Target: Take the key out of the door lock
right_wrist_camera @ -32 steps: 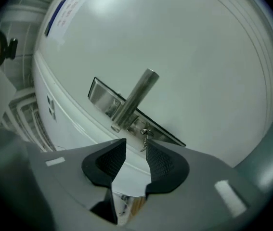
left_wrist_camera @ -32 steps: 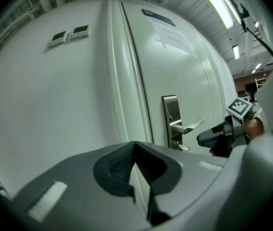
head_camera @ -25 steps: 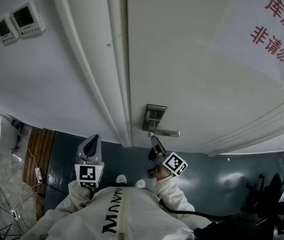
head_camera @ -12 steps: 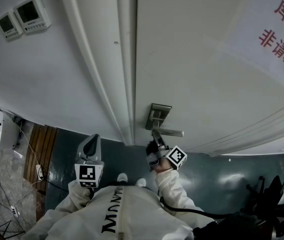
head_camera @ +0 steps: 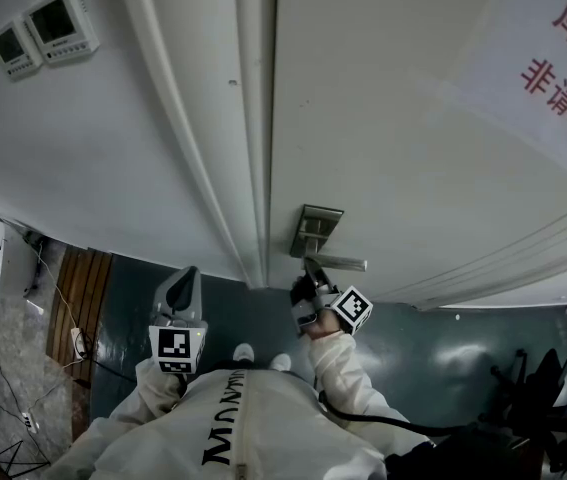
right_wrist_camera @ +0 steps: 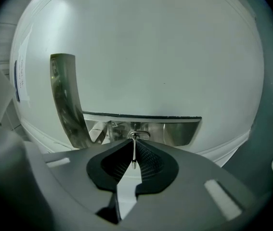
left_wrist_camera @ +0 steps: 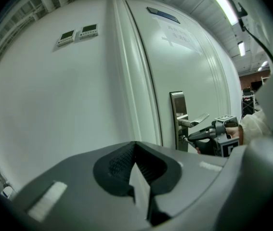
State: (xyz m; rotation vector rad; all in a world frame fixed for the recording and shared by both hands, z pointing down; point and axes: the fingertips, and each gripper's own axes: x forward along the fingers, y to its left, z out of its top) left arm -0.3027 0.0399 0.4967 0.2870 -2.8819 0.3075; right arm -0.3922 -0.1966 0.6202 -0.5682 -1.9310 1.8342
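A steel lock plate (head_camera: 315,230) with a lever handle (head_camera: 343,262) sits on the white door. My right gripper (head_camera: 310,271) reaches level up to the plate just under the handle. In the right gripper view the thin key (right_wrist_camera: 134,153) stands edge-on between the pads, its ring (right_wrist_camera: 139,134) against the plate (right_wrist_camera: 175,131). The jaws have just been closing and now pinch the key. In the left gripper view the right gripper (left_wrist_camera: 190,138) meets the plate (left_wrist_camera: 177,109). My left gripper (head_camera: 181,286) hangs back left of the door, shut and empty (left_wrist_camera: 136,146).
The door frame (head_camera: 248,118) runs beside the lock. Two wall control panels (head_camera: 43,33) hang at the upper left. A paper sign with red characters (head_camera: 563,48) is on the door's upper right. Cables and gear lie on the floor (head_camera: 23,368) at the left.
My right gripper has moved up to the lock plate, rolled, and its jaws have closed on the key. My left gripper has stayed where it was.
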